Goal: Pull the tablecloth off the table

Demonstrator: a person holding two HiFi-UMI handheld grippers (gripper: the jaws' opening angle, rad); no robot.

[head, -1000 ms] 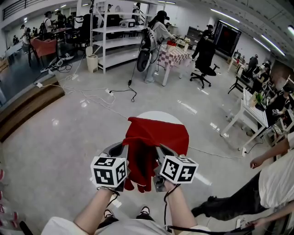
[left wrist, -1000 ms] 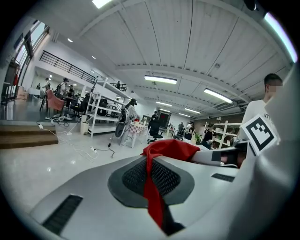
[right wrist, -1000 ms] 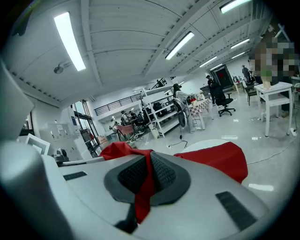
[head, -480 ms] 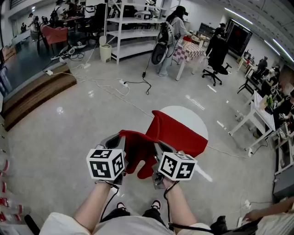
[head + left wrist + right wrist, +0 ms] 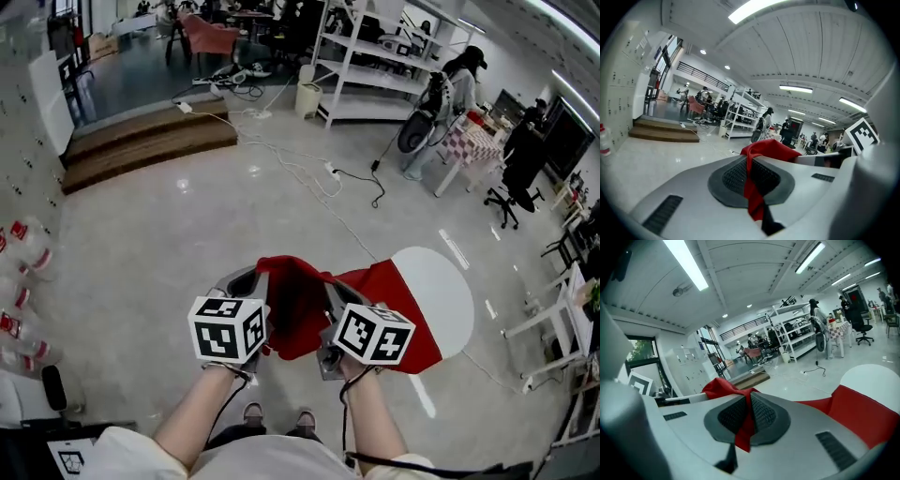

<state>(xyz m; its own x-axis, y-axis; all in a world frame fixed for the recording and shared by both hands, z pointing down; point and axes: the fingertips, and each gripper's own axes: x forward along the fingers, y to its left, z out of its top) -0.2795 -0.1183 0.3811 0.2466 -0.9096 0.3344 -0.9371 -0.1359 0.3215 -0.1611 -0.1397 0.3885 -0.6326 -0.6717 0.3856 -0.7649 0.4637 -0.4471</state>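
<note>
Cloth half off the table
The left gripper and right gripper each clamp its bunched near edge; the rest trails off to the right over the tabletop, nearer the right gripper, so the pull should run leftward.

One red tablecloth. One round white table. Two claws: left claw and right claw. Two marker cubes: left cube and right cube. Two shoes at the bottom edge. Farther off: one white shelving unit, one white bin, one black office chair, one checked-cloth table, one wooden step platform.
</note>
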